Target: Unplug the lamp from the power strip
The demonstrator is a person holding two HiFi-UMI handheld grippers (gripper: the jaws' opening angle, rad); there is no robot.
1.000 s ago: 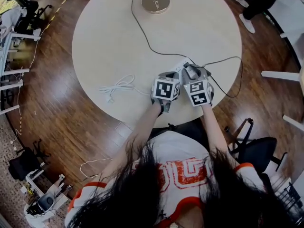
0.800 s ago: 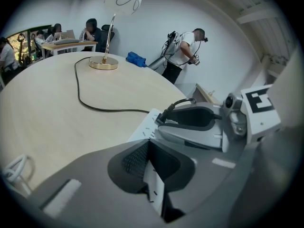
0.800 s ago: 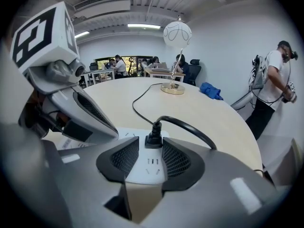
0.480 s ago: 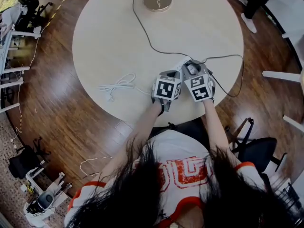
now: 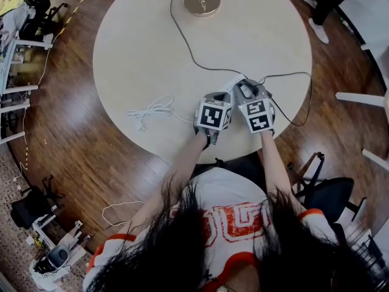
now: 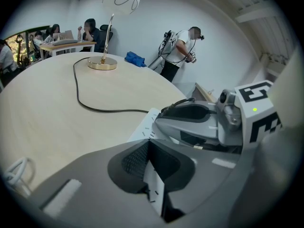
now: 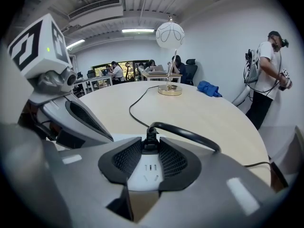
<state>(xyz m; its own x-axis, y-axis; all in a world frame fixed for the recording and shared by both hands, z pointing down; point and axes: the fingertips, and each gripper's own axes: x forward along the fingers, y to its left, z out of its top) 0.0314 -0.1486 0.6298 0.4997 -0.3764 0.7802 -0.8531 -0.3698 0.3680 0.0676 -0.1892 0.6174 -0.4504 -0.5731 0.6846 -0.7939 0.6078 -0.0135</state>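
Vs. a sec ago, nothing big shifts. The round worktop [image 5: 152,53], the lamp [image 5: 201,0] at its far edge and the lamp cord [image 5: 188,47] lie as before. The power strip [image 5: 232,83] sits in the same spot near the front edge. The L gripper [image 6: 148,148] is parked on it as before, fingers closed on the strip's near end.

The change is at the R gripper [image 7: 150,148]. Its marker cube nudges a touch to the right in the head view. Its fingers have narrowed in on the plug [image 7: 151,136], and the pads now look to touch both its sides. The plug is still seated in the strip, so the lamp isn't unplugged yet. Judging by this, the grasp is about set and only the pull is left, w/ the L side bracing the strip.

Hard to see:
- In the head view both cubes cover the fingers, the plug and most of the strip.
- The lamp's shade is cut off in that view; only the base shows.
- The L gripper view gives just a sliver of white strip btw. its pads, so how firm that hold is can't be told.
- The R gripper view hides the plug's prongs and socket, so how deep it sits is unclear.
- Whether the R pads press hard or merely touch is a close call.
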